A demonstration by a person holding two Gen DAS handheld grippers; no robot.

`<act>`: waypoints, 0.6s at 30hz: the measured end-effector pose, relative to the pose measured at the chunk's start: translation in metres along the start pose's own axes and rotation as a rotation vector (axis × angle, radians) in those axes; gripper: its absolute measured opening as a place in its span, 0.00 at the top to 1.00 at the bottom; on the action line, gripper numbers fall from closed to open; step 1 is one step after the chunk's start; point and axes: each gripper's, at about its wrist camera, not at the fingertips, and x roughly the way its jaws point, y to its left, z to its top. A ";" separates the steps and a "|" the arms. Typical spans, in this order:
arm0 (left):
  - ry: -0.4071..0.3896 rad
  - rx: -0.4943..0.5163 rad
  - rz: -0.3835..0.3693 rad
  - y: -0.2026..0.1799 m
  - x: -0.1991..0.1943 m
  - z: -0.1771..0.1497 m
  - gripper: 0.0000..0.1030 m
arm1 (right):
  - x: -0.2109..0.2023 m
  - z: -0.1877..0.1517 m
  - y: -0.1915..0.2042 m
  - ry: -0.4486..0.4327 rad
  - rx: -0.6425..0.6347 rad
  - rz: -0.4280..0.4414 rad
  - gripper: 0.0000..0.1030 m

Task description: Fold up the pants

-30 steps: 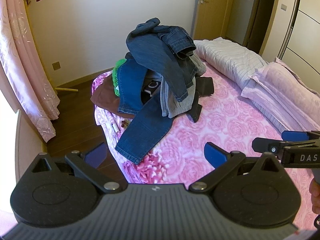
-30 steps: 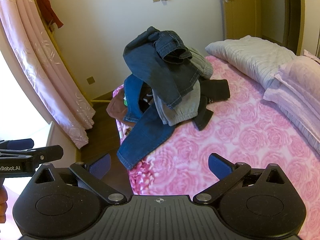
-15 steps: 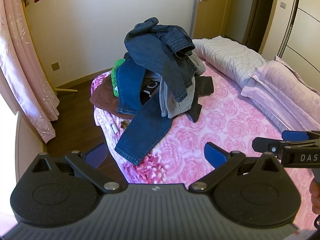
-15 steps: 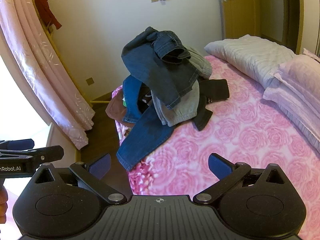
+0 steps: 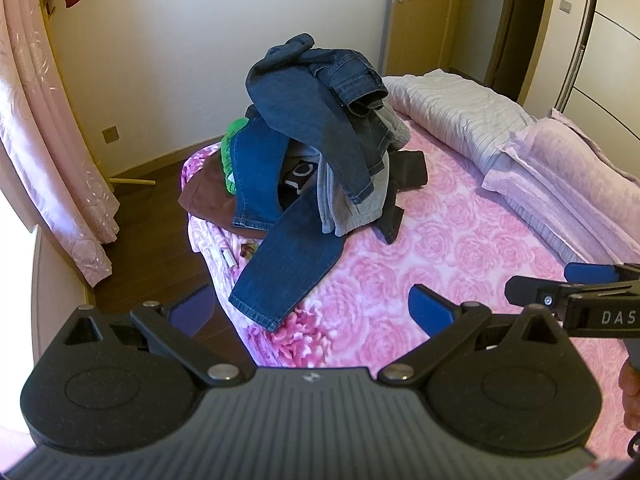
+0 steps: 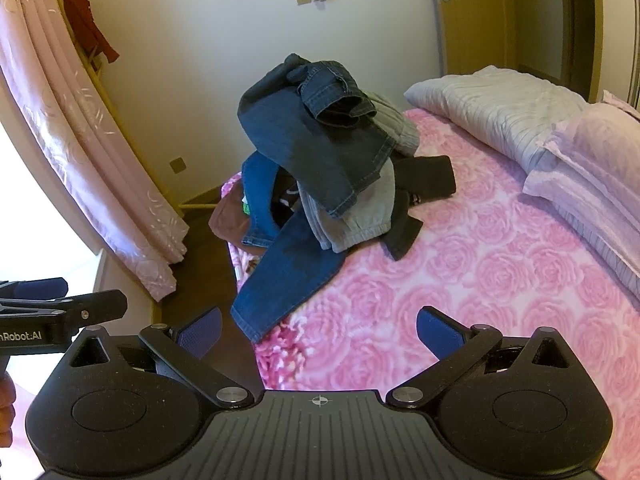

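Left wrist view: bedroom, bed (image 5: 460,248) with pink rose cover; unfolded pants pile (image 5: 316,152) heaped at far left corner; left gripper (image 5: 312,304) spread wide, empty, well short of it.

Right wrist view: right gripper (image 6: 320,332) likewise gaping, empty; judged: folding not begun.

We see the right gripper (image 6: 318,330), blue fingers spread wide w/ nothing between, above a bed w/ pink rose bedspread (image 6: 460,304). Ahead, a pile of pants (image 6: 320,168): dark jeans on top, grey sweatpants under. Left gripper (image 6: 52,300) at left edge.
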 end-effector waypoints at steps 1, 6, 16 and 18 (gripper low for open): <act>0.001 0.000 0.001 0.001 0.000 0.000 0.01 | 0.001 0.000 0.000 0.001 0.001 0.000 0.02; 0.000 0.006 0.003 0.004 0.004 0.004 0.01 | 0.004 0.003 0.002 0.003 0.008 0.001 0.02; 0.027 0.021 -0.027 0.025 0.034 0.029 0.01 | 0.026 0.022 0.011 0.004 0.035 -0.020 0.02; 0.038 0.022 -0.028 0.034 0.046 0.037 0.01 | 0.035 0.028 0.013 0.009 0.045 -0.027 0.02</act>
